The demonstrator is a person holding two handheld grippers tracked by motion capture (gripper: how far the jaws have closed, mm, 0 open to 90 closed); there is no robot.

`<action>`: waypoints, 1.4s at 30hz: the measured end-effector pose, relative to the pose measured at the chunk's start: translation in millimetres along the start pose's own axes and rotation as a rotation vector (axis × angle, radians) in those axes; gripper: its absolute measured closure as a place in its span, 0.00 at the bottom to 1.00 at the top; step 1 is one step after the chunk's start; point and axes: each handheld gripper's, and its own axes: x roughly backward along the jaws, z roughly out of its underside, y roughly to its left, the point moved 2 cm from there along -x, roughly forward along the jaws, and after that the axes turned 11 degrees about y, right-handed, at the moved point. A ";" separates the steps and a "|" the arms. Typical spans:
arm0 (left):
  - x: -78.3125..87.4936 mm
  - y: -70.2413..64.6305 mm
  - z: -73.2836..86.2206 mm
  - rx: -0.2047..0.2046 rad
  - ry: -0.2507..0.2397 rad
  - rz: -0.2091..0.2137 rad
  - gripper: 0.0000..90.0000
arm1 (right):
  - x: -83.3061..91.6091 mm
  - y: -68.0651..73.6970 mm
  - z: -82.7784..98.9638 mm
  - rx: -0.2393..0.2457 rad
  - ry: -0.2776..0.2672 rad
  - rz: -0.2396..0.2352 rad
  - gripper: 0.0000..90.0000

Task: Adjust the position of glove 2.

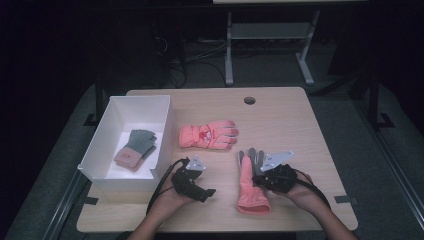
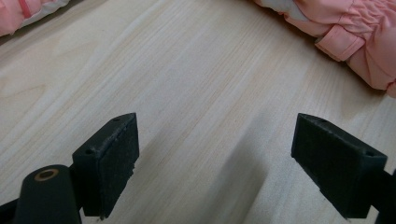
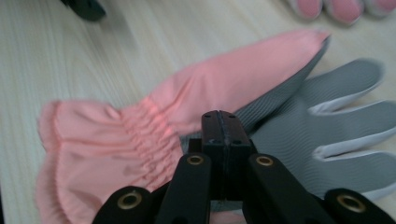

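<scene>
**Right hand-held gripper pinching the near pink glove, left one waiting wide open**

From the high view, the right hand-held gripper is sitting at the right side of a pink glove with a grey palm, which is lying lengthwise on the desk with its cuff toward the person. The left hand-held gripper is resting low over bare wood just left of that glove. A second pink glove is lying crosswise farther back, well apart from both grippers. A white box is standing at the left edge of the desk, holding a grey and pink knitted glove; its right wall is rising between that glove and the left hand-held gripper.

In the left gripper view, the left hand-held gripper is holding its jaws wide apart with nothing but wood between them. The pink glove's cuff is lying at the upper right, clear of the jaws.

In the right gripper view, the right hand-held gripper is pressing its jaws fully together on the glove where pink back meets grey palm. The other glove's fingertips are showing at the top.
</scene>
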 end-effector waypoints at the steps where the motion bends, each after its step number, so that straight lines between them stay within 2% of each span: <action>1: 0.4 0.1 0.2 -0.002 0.000 0.001 0.16 | 4.3 -1.1 -0.7 -0.006 -0.021 0.005 1.00; 3: 0.5 0.4 0.2 -0.001 0.000 -0.001 0.16 | 12.5 -8.4 0.6 -0.032 -0.059 0.027 1.00; 7: -0.3 1.7 -0.3 -0.003 -0.002 -0.005 0.16 | 15.2 -32.2 7.0 -0.097 -0.079 0.072 1.00; 10: -0.1 0.8 -0.2 -0.002 0.002 -0.002 0.16 | 10.7 -45.7 9.4 -0.122 -0.067 0.080 1.00; 13: -0.3 1.4 -0.3 -0.007 0.002 -0.003 0.16 | 4.2 -50.1 12.5 -0.135 -0.037 0.075 1.00; 18: 0.2 1.6 0.4 -0.002 0.000 -0.001 0.16 | -0.4 -45.6 20.6 -0.137 0.007 0.061 1.00; 27: -0.3 2.3 0.9 0.013 0.001 0.005 0.16 | 9.0 -25.3 35.3 -0.129 0.020 0.028 1.00; 37: -0.7 3.2 0.9 0.016 0.013 0.000 0.16 | 12.5 -1.5 40.1 -0.081 0.029 -0.001 1.00; 39: 0.8 3.6 0.6 0.010 0.018 0.005 0.17 | 14.6 -3.6 39.4 -0.092 0.013 0.007 0.97; 40: 2.0 3.5 -0.1 0.014 0.009 0.015 0.21 | 16.1 -5.6 39.7 -0.098 -0.001 0.007 0.94; 42: 4.9 5.2 -2.7 0.025 -0.003 0.011 0.26 | 19.8 -8.6 41.9 -0.129 -0.020 0.022 0.78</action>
